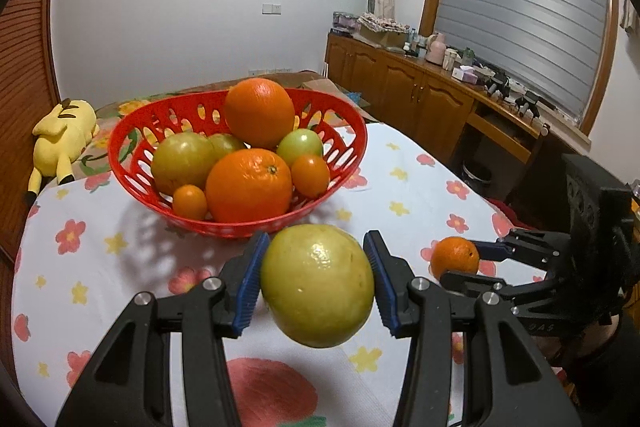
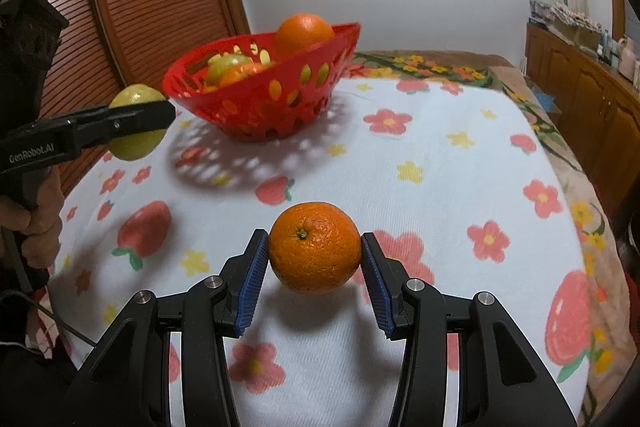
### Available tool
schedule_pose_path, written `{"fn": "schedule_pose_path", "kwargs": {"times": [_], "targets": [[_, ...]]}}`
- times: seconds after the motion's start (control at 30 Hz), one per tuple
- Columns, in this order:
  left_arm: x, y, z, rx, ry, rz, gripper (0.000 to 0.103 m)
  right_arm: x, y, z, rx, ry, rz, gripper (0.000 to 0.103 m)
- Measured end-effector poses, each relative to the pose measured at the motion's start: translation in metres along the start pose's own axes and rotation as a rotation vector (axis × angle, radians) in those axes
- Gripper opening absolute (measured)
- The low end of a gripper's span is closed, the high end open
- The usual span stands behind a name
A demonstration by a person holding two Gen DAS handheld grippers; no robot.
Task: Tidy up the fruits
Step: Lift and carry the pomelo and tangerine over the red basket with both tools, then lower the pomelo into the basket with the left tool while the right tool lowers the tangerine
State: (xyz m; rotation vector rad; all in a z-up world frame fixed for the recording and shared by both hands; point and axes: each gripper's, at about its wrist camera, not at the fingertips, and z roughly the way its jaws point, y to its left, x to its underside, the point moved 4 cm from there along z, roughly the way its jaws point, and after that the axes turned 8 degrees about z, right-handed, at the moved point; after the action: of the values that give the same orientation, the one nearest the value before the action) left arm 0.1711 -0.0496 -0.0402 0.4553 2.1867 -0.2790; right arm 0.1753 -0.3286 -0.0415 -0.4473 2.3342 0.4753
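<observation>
My left gripper (image 1: 316, 279) is shut on a large yellow-green fruit (image 1: 317, 285), held in the air above the cloth just in front of the red basket (image 1: 344, 163). The basket holds oranges, green fruits and small orange ones. In the right wrist view the same green fruit (image 2: 132, 149) hangs left of the basket (image 2: 280, 107), gripped by the left gripper (image 2: 138, 121). My right gripper (image 2: 315, 261) is shut on an orange (image 2: 315, 247), lifted slightly above the tablecloth with its shadow beneath. That orange (image 1: 455, 256) and the right gripper (image 1: 460, 261) appear at the right of the left wrist view.
A white flowered tablecloth (image 2: 440, 187) covers the table. A yellow plush toy (image 1: 64, 139) lies beyond the table's far left. A wooden cabinet (image 1: 420, 95) with clutter runs along the right wall. A person's hand (image 2: 38, 227) holds the left gripper's handle.
</observation>
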Motion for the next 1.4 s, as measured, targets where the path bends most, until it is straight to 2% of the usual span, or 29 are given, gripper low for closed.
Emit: {"fn": "schedule_pose_path", "kwargs": {"times": [0.33,0.63,1.03,1.4], "targets": [[-0.008,0.008,-0.012,-0.013,-0.036,-0.009,0.048,-0.034,0.019,-0.021,-0.011,-0.068,-0.052,0.047],[-0.018,0.031,-0.013,-0.032,-0.063,-0.020,0.048,-0.071,0.040,-0.014,-0.024,-0.092,-0.124,0.047],[-0.037,0.067,0.001,-0.073,-0.054,-0.028,0.048,-0.118,0.048,0.022,-0.050,-0.090,-0.158,0.047],[-0.059,0.097,0.026,-0.078,-0.033,-0.049,0.048,-0.144,0.062,0.076,-0.079,-0.014,-0.205,0.047]]}}
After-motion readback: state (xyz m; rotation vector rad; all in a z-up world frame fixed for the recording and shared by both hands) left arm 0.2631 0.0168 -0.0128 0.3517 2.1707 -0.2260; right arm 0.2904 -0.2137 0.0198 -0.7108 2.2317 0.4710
